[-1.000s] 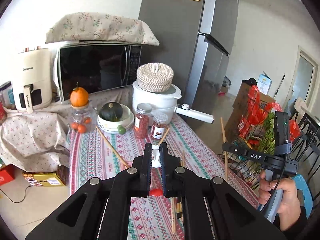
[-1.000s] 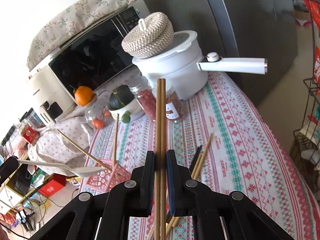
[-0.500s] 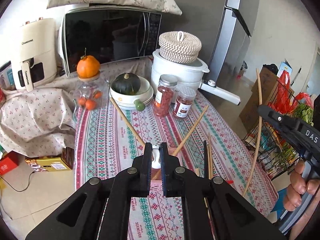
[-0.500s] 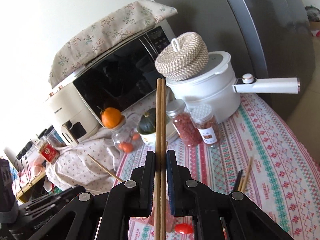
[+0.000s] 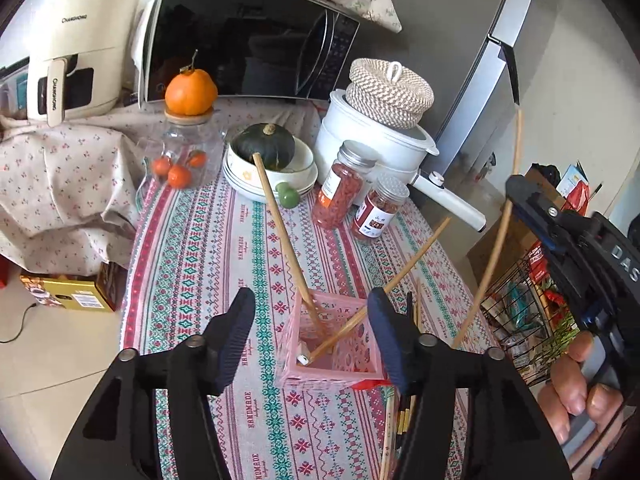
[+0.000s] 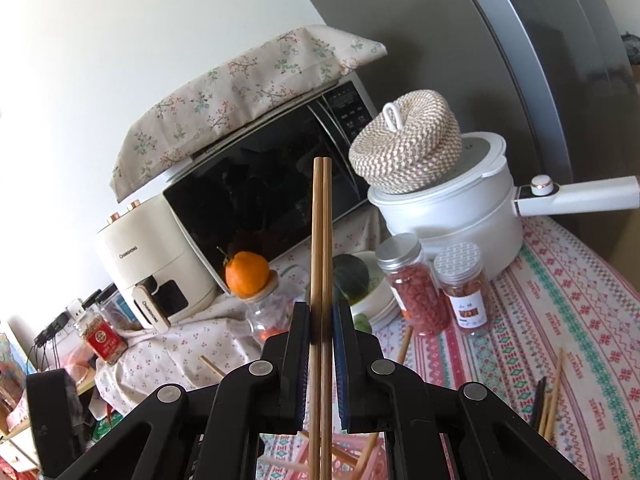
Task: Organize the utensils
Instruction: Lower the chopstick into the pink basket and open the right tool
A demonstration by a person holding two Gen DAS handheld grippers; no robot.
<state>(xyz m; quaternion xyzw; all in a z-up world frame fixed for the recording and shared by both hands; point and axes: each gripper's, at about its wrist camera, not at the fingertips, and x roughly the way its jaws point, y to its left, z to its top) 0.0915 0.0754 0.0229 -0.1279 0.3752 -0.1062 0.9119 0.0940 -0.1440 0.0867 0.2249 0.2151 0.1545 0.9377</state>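
Note:
A pink slotted basket [image 5: 340,356] stands on the patterned tablecloth, just under my left gripper [image 5: 310,300]. Its jaws are opening, with nothing pressed between them. Two wooden chopsticks [image 5: 280,232] lean out of the basket, and the white end of a spoon [image 5: 303,359] shows inside it. My right gripper [image 6: 321,312] is shut on a pair of wooden chopsticks [image 6: 321,240] that point upward. In the left wrist view that gripper [image 5: 516,192] comes in from the right, with a hand [image 5: 576,384] on its handle. More chopsticks [image 5: 400,420] lie loose on the cloth beside the basket.
Behind the basket stand two red-filled jars [image 5: 344,188], a bowl stack with a dark squash [image 5: 266,148], a glass jar topped by an orange [image 5: 190,92] and a white pot [image 5: 376,140] under a woven lid. A microwave [image 5: 248,44], air fryer [image 5: 76,48] and fridge [image 5: 460,20] line the back. A wire rack [image 5: 520,304] stands off the table's right edge.
My left gripper dropped toward the pink basket and its jaws went from shut to wide apart; the white spoon it held now sits in the basket. The right gripper carried its chopsticks leftward.

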